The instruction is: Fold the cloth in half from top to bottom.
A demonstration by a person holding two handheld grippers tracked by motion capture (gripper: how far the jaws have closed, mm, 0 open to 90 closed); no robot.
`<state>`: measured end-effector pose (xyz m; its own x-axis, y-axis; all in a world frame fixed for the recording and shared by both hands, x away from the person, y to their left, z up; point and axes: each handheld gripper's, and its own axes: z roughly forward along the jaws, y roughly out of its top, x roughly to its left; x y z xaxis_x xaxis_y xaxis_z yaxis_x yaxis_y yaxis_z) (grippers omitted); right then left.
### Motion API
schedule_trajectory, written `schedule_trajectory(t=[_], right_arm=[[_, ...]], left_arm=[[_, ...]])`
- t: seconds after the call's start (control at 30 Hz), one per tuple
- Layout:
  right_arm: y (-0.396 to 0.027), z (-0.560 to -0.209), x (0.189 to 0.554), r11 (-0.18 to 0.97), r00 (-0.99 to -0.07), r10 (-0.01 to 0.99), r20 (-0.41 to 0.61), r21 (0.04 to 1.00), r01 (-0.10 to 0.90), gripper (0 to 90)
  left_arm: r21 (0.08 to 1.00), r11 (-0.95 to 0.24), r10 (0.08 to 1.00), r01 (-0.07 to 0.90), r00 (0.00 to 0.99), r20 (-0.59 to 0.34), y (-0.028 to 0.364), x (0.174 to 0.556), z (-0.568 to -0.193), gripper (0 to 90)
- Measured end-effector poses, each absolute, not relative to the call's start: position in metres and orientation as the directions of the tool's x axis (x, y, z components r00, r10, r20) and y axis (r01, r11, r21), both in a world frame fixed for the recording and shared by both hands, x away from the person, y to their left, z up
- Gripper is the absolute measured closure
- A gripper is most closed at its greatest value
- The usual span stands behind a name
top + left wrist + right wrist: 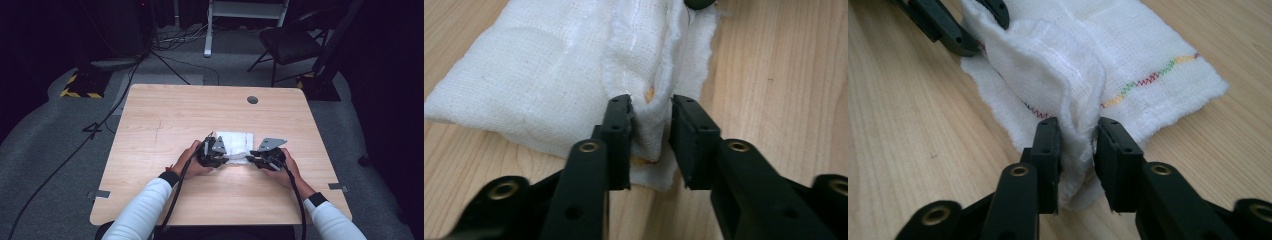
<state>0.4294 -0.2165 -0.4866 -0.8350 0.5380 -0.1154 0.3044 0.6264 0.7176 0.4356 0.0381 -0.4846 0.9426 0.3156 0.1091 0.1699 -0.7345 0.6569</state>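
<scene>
A folded white cloth (235, 142) with a coloured zigzag stitch line lies on the wooden table (165, 115), just past both hands. My left gripper (226, 159) reaches it from the left, my right gripper (249, 159) from the right, both at its near edge. In the left gripper view a raised fold of cloth (549, 75) stands between the jaws of the gripper (651, 102); it touches one pad, and a slim dark gap shows at the other. In the right gripper view the gripper (1077, 125) squeezes a bunched ridge of cloth (1148, 60), with the left gripper (948, 30) beyond.
A round cable hole (252, 99) sits near the table's far edge. Beyond the table stand a black chair (290, 45) and a white stand (209, 30), and cables (100, 125) run over the grey floor at the left. Bare wood surrounds the cloth.
</scene>
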Motion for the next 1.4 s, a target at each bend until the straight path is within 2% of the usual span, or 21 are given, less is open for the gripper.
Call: schedule_trajectory(t=[0.27, 0.57, 0.8, 0.93, 1.4], right_arm=[[-0.221, -0.476, 0.414, 0.627, -0.859, 0.502, -0.100, 0.726, 0.282, 55.5], [-0.225, -0.466, 0.405, 0.645, -0.847, 0.518, -0.122, 0.706, 0.293, 39.0], [-0.233, -0.459, 0.398, 0.658, -0.822, 0.543, -0.171, 0.695, 0.290, 35.0], [-0.237, -0.459, 0.394, 0.665, -0.821, 0.540, -0.182, 0.691, 0.284, 38.1], [-0.258, -0.459, 0.382, 0.681, -0.796, 0.565, -0.216, 0.668, 0.302, 34.7]], left_arm=[[0.683, -0.711, 0.306, 0.165, 0.948, 0.091, 0.049, 0.423, -0.473, 54.5], [0.666, -0.719, 0.359, 0.199, 0.927, 0.112, 0.056, 0.409, -0.460, 30.7], [0.637, -0.738, 0.395, 0.223, 0.908, 0.140, 0.068, 0.397, -0.457, 26.6], [0.610, -0.762, 0.388, 0.215, 0.907, 0.164, 0.075, 0.392, -0.458, 23.5], [0.585, -0.775, 0.430, 0.240, 0.878, 0.209, 0.098, 0.371, -0.465, 19.2]])
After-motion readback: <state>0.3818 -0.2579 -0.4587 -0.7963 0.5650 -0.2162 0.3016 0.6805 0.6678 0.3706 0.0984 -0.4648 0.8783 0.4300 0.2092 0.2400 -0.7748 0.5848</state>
